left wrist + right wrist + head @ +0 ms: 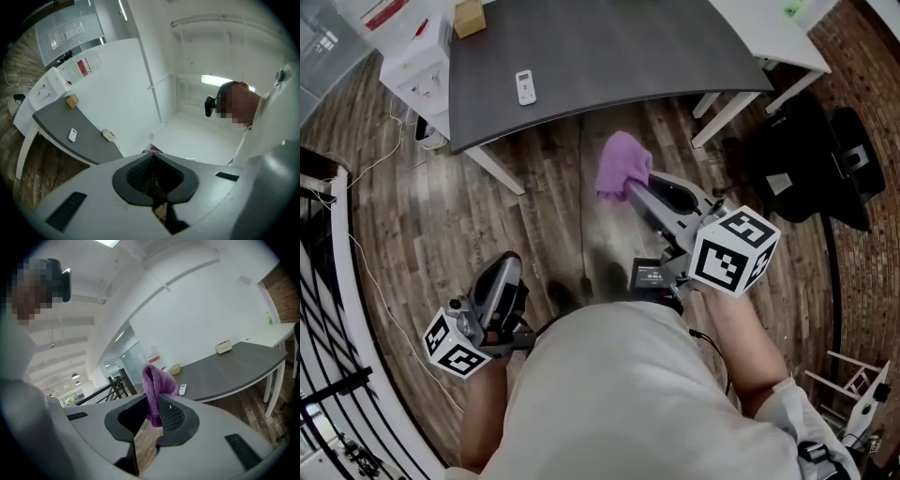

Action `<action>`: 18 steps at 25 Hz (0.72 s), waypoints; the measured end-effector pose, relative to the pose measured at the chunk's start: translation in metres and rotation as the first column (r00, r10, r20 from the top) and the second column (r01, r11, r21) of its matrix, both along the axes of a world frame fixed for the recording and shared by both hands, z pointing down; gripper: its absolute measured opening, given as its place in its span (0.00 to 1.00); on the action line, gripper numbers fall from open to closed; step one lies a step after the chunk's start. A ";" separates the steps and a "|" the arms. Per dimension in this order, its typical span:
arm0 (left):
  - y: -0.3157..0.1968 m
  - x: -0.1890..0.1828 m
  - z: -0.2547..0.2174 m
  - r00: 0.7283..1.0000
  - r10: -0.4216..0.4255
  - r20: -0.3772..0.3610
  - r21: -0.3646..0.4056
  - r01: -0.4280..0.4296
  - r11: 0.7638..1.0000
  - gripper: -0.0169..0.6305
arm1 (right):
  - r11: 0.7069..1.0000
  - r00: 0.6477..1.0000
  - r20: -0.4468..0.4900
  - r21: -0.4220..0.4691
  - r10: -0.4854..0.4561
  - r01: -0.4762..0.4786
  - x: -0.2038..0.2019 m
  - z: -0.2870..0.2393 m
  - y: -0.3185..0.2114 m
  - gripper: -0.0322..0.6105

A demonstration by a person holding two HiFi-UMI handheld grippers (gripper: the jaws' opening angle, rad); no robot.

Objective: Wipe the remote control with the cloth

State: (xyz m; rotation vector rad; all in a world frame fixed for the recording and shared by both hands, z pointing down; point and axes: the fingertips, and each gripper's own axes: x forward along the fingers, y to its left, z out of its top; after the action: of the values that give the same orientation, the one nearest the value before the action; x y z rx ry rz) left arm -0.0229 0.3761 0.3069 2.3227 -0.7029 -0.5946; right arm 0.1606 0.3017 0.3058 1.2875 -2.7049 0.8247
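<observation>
Wooden floor underfoot and grey table ahead, with remote control lying flat on the tabletop, well apart from both grippers. Showed purple cloth pinched in right gripper, bunched and sticking out past the tips; showed left gripper closed tight on nothing, low beside the body. Judged barely begun: cloth secured, but not yet brought to remote control, with all wiping left to do.
</observation>
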 end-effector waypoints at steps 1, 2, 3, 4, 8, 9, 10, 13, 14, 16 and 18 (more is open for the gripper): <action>0.000 0.004 -0.002 1.000 0.016 -0.001 0.008 -0.016 1.000 0.04 | 1.000 1.000 0.004 -0.001 0.009 -0.009 0.002 0.000 0.000 0.16; 0.001 0.007 -0.003 1.000 0.030 0.000 0.013 -0.030 0.999 0.03 | 1.000 1.000 0.008 -0.001 0.016 -0.016 0.003 0.000 0.000 0.16; 0.001 0.008 -0.003 0.999 0.040 0.001 0.016 -0.040 0.999 0.04 | 1.000 1.000 0.012 -0.002 0.021 -0.021 0.004 0.000 0.000 0.16; 0.001 0.009 -0.003 0.999 0.048 0.003 0.017 -0.048 0.999 0.04 | 1.000 1.000 0.018 -0.003 0.026 -0.026 0.005 -0.001 0.000 0.16; 0.003 0.012 0.000 0.997 0.073 0.003 0.019 -0.073 0.997 0.04 | 0.999 0.998 0.036 -0.012 0.049 -0.048 0.009 0.000 -0.001 0.16; 0.003 0.013 0.000 0.997 0.079 -0.002 0.019 -0.079 0.997 0.04 | 0.999 0.998 0.037 -0.012 0.053 -0.052 0.009 0.001 -0.002 0.16; 0.003 0.015 0.000 0.996 0.088 -0.006 0.019 -0.088 0.996 0.04 | 0.998 0.998 0.038 -0.009 0.056 -0.055 0.010 0.001 -0.002 0.16; 0.004 0.022 -0.001 0.991 0.131 -0.010 0.026 -0.131 0.991 0.04 | 0.998 0.997 0.046 -0.007 0.061 -0.060 0.011 0.001 -0.005 0.16; 0.005 0.024 -0.001 0.989 0.147 -0.007 0.030 -0.147 0.989 0.04 | 0.998 0.997 0.050 -0.009 0.061 -0.061 0.011 0.001 -0.006 0.16; 0.006 0.030 -0.003 0.984 0.179 0.000 0.034 -0.179 0.983 0.04 | 0.998 0.997 0.055 -0.009 0.059 -0.059 0.011 0.001 -0.009 0.16; 0.008 0.036 -0.003 0.979 0.206 0.001 0.033 -0.206 0.978 0.03 | 0.999 0.997 0.053 -0.002 0.053 -0.053 0.012 0.001 -0.010 0.16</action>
State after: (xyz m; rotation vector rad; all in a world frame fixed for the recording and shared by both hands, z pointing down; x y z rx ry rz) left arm 0.0133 0.3839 0.3038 2.3868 -0.4463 -0.5173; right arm 0.1723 0.2918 0.3066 1.3620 -2.7216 0.8767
